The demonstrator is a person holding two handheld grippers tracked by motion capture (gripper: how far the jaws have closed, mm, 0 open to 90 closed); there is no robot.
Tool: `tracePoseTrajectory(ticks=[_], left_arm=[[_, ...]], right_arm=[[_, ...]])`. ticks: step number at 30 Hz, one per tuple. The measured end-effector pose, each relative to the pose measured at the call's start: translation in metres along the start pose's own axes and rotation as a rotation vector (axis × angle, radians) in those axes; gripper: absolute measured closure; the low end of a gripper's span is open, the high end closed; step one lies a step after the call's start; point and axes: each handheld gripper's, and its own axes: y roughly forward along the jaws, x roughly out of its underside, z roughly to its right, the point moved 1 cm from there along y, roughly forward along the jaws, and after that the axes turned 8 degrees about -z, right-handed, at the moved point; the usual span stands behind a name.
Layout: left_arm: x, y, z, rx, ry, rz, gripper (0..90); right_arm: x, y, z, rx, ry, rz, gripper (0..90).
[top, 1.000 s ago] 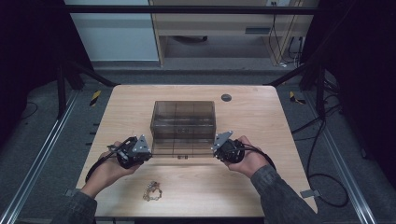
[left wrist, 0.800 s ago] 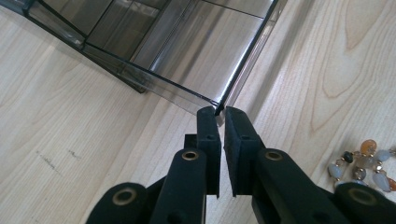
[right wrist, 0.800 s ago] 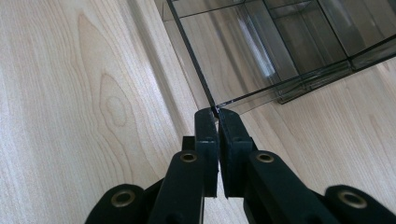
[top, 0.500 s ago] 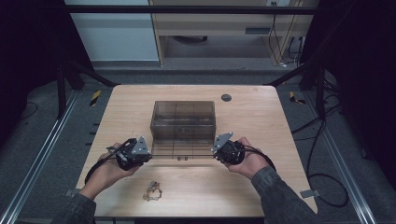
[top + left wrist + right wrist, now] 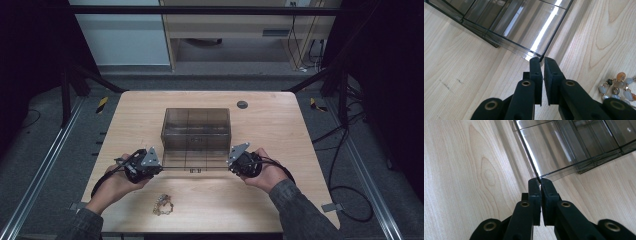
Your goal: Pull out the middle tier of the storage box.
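A smoky clear box (image 5: 195,127) with inner dividers stands mid-table. From its near side a flat clear panel (image 5: 196,161) reaches toward me, low over the wood. My left gripper (image 5: 159,167) is shut on the panel's near left corner; in the left gripper view the black pads (image 5: 542,61) pinch the dark corner edge of the panel (image 5: 531,30). My right gripper (image 5: 231,164) is shut on the near right corner, where its pads (image 5: 538,181) clamp the panel's edge (image 5: 549,152). A hand holds each gripper.
A string of mixed beads (image 5: 162,205) lies on the wooden table (image 5: 280,135) near the front edge, left of centre, and its beads (image 5: 619,86) lie right of my left jaws. A small dark round disc (image 5: 242,104) sits in the tabletop behind the box.
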Motion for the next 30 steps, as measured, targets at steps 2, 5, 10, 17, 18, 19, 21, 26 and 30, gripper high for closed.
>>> tracePoseTrajectory(ticks=[2, 5, 10, 17, 18, 19, 21, 26, 30], left_arm=[[0.0001, 0.0006, 0.0001, 0.001, 0.002, -0.002, 85.0], [0.0004, 0.0010, 0.0005, 0.002, -0.001, -0.001, 85.0], [0.0010, 0.0026, 0.0011, 0.004, -0.002, -0.001, 85.2], [0.0020, 0.0033, 0.0012, 0.002, 0.005, -0.004, 85.3], [0.0020, 0.0033, 0.0014, 0.002, 0.005, -0.002, 85.3], [0.0020, 0.0030, 0.0016, 0.003, 0.005, -0.005, 85.3], [0.0023, 0.0033, 0.0024, 0.002, 0.002, -0.002, 85.3], [0.0040, 0.0034, 0.0034, 0.003, -0.004, 0.007, 85.4], [0.0051, 0.0039, 0.0034, 0.000, -0.004, 0.008, 85.2]], right_arm=[[0.0005, 0.0001, -0.0001, -0.001, 0.000, -0.001, 87.6], [0.0005, 0.0004, -0.0001, -0.001, -0.001, -0.003, 87.6], [0.0007, 0.0017, -0.0007, -0.003, 0.000, -0.005, 87.5], [0.0009, 0.0032, -0.0013, -0.005, -0.003, -0.007, 87.4], [0.0009, 0.0031, -0.0012, -0.006, -0.003, -0.007, 87.4], [0.0009, 0.0031, -0.0013, -0.005, -0.003, -0.007, 87.4], [0.0010, 0.0030, -0.0017, -0.005, 0.001, -0.009, 87.4], [0.0013, 0.0032, -0.0027, -0.011, -0.001, -0.007, 87.4], [0.0017, 0.0034, -0.0028, -0.016, 0.002, -0.003, 87.3]])
